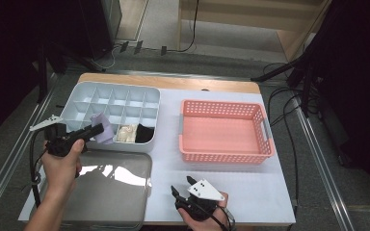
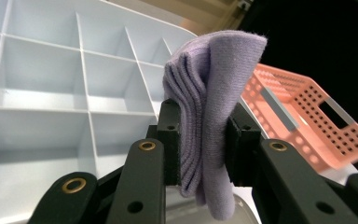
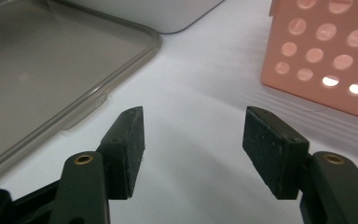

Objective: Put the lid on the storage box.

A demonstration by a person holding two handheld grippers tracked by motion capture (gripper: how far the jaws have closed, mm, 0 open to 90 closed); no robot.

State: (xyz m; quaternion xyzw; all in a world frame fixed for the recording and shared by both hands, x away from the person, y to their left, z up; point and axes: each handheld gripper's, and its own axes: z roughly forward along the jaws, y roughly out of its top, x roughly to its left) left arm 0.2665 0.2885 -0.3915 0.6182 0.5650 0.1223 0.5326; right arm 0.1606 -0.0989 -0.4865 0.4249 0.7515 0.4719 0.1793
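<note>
Left tool [image 2: 200, 140] clamps one purple sock [image 2: 209, 93]; right tool [image 3: 193, 144] stands apart, nothing between; one divided box [image 1: 120, 101], one pink basket [image 1: 224, 154].

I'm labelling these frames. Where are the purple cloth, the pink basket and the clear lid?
purple cloth [image 2: 205, 116], left gripper view, fold between the pads.
pink basket [image 1: 221, 159], high view, near wall.
clear lid [image 1: 111, 185], high view, flat middle.
</note>
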